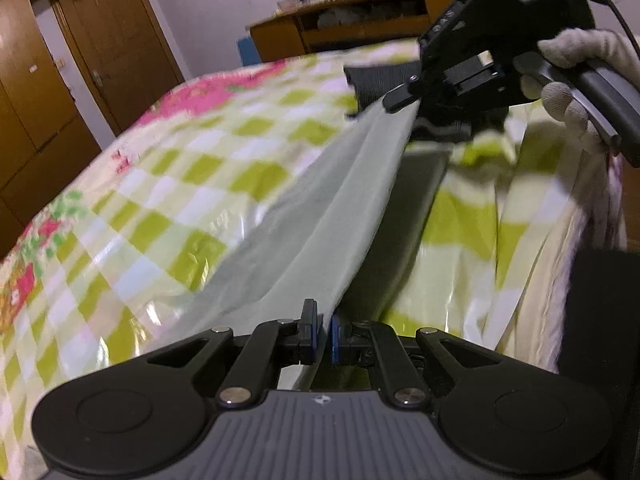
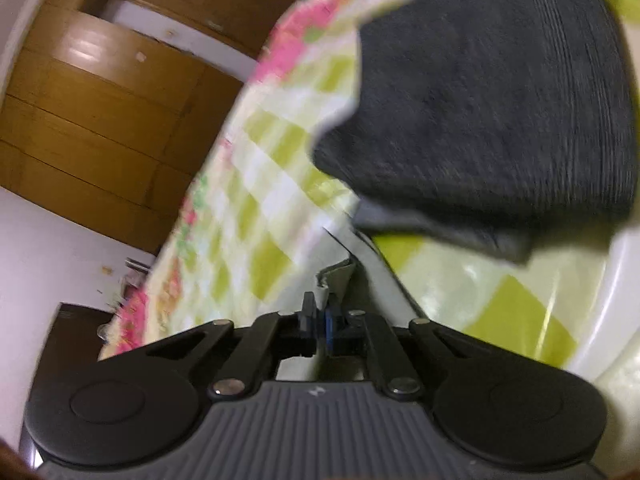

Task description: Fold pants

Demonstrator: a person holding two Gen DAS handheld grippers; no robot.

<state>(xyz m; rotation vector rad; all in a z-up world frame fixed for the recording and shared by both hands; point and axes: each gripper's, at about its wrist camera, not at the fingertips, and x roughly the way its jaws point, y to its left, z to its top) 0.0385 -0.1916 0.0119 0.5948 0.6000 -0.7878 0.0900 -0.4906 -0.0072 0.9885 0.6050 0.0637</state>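
Pale grey-green pants (image 1: 340, 208) stretch taut above the bed between both grippers. My left gripper (image 1: 324, 332) is shut on the near edge of the fabric, which runs up and away to my right gripper (image 1: 400, 98), held by a gloved hand (image 1: 576, 80). A dark ribbed waistband (image 1: 380, 80) bunches at that far end. In the right wrist view my right gripper (image 2: 320, 316) is shut on a pale fabric edge of the pants (image 2: 340, 276), and the dark waistband (image 2: 480, 100) hangs large above and to the right, blurred.
A green, white and pink checked quilt (image 1: 180, 168) covers the bed (image 2: 260, 200) beneath the pants. Brown wardrobe doors (image 1: 100, 40) stand at the left, and a wooden desk (image 1: 340, 24) with clutter at the back. A dark object (image 1: 600, 320) is at the bed's right edge.
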